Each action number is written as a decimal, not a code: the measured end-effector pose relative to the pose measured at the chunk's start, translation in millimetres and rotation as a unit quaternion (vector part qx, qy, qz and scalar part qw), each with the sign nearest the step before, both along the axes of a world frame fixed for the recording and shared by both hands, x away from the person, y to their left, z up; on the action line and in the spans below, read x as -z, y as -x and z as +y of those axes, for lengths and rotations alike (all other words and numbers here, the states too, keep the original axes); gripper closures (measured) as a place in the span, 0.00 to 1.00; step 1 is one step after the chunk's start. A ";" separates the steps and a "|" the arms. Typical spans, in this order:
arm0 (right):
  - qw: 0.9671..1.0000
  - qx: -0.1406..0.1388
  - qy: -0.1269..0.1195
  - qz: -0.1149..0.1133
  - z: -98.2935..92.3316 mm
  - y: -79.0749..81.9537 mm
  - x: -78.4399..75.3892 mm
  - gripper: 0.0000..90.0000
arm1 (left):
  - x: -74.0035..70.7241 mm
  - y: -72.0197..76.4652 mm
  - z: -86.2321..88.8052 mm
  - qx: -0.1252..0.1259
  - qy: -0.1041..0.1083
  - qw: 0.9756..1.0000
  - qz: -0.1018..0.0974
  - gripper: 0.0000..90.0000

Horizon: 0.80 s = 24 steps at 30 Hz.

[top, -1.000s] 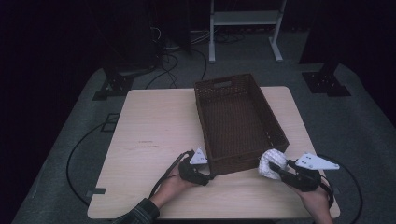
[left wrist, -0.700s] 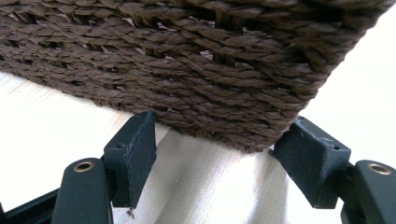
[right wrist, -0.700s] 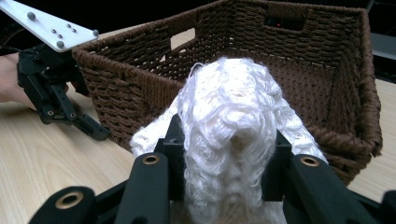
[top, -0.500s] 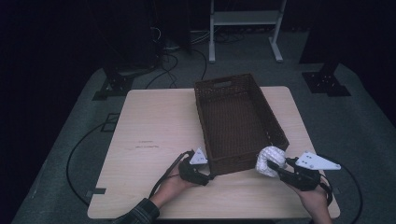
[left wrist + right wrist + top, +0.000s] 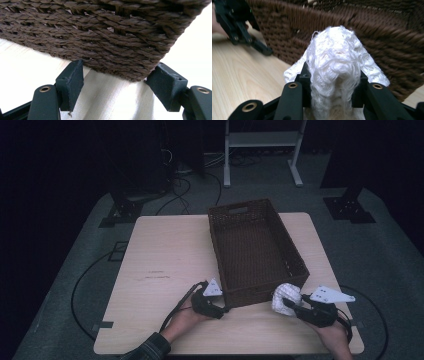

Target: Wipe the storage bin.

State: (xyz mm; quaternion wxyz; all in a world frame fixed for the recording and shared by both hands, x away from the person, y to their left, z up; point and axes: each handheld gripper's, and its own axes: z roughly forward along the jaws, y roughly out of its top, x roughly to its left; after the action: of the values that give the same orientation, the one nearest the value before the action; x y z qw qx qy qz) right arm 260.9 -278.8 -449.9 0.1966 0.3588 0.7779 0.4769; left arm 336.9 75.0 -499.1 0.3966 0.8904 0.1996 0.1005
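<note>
White cloth (image 5: 337, 60) beside basket (image 5: 260, 290) wall

A basket (image 5: 255, 251) stands on the table (image 5: 165, 250), right of its middle, its long side running from the near edge toward the far edge. The left gripper (image 5: 223, 309) lies at the basket's near left corner, a jaw on each side of that corner. The right gripper (image 5: 289, 304) sits near the near right corner, a cloth (image 5: 286, 296) between its jaws, just before the basket's wall
</note>
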 end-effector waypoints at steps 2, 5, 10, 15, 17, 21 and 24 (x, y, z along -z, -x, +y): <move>1.000 -0.005 0.010 0.008 3.3 -1.2 4.2 0.70 | 0.0 0.0 0.0 0.000 0.000 1.000 0.000 0.33; 0.999 -0.014 0.024 0.019 8.0 -4.1 9.8 0.70 | -0.1 -0.1 0.1 0.000 0.000 1.000 0.000 0.33; 0.999 -0.016 0.026 0.028 10.4 -6.7 14.6 0.70 | 0.0 -0.1 0.1 0.000 0.000 1.000 0.000 0.33; 0.998 -0.025 0.043 0.046 17.2 -10.2 24.0 0.70 | 0.0 0.0 0.0 0.000 0.000 1.000 0.000 0.33; 0.997 -0.026 0.044 0.049 18.3 -11.0 25.7 0.70 | -0.1 -0.1 0.1 0.000 -0.001 1.000 0.000 0.33; 0.997 -0.032 0.050 0.056 21.9 -13.4 30.4 0.70 | 0.0 0.0 0.0 0.000 0.000 1.000 0.000 0.33; 0.997 -0.033 0.050 0.056 22.2 -13.3 30.1 0.70 | 0.0 0.0 0.0 0.000 0.000 1.000 0.000 0.33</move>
State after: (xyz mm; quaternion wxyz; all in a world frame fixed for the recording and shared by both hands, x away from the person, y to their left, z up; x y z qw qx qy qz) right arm 274.2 -256.6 -479.9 0.1552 0.3490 0.8219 0.4226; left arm 336.9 75.0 -499.1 0.3965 0.8904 0.1996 0.1011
